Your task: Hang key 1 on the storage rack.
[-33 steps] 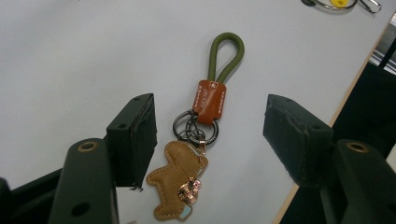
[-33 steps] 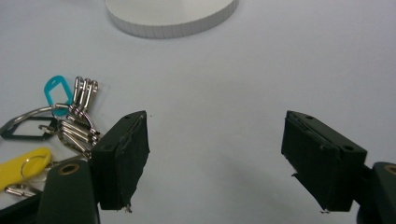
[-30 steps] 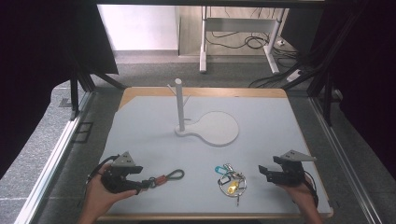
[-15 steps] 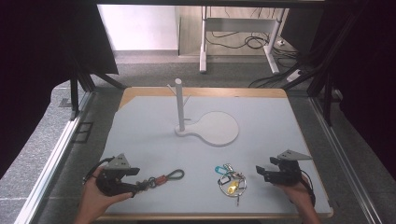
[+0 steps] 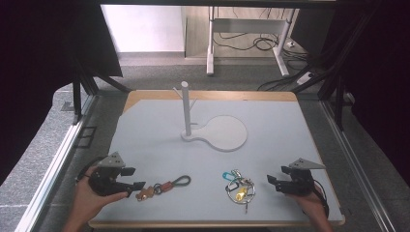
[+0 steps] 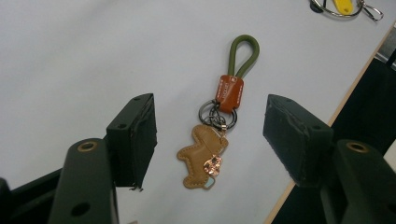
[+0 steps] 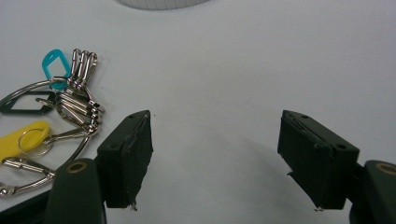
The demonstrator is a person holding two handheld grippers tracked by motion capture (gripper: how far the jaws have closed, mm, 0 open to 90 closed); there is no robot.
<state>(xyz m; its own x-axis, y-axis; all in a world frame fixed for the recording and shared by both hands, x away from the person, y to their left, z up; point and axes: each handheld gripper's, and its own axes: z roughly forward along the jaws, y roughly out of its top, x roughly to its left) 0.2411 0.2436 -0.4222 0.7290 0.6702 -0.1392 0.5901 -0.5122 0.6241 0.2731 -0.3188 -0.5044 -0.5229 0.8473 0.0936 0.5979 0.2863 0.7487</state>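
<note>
At the lower left of the high view, the left hand-held gripper [image 5: 137,186] rests low on the table [image 5: 290,130] with its jaws spread wide, holding nothing; in the left gripper view the leather keychain [image 6: 219,126] lies flat between the two jaws without touching either, its tan dog-shaped charm nearest, then the metal ring, the orange tab and the green loop pointing away. At the lower right of the high view, the right hand-held gripper [image 5: 271,181] is likewise wide open and empty, with bare table between its jaws. Just beside it, toward the frame's middle, lies the key ring [image 5: 239,186] with yellow, teal and dark tags and silver clips. Farther back, at mid-frame, stands a white peg stand [image 5: 186,110] on its round flat base.
</note>
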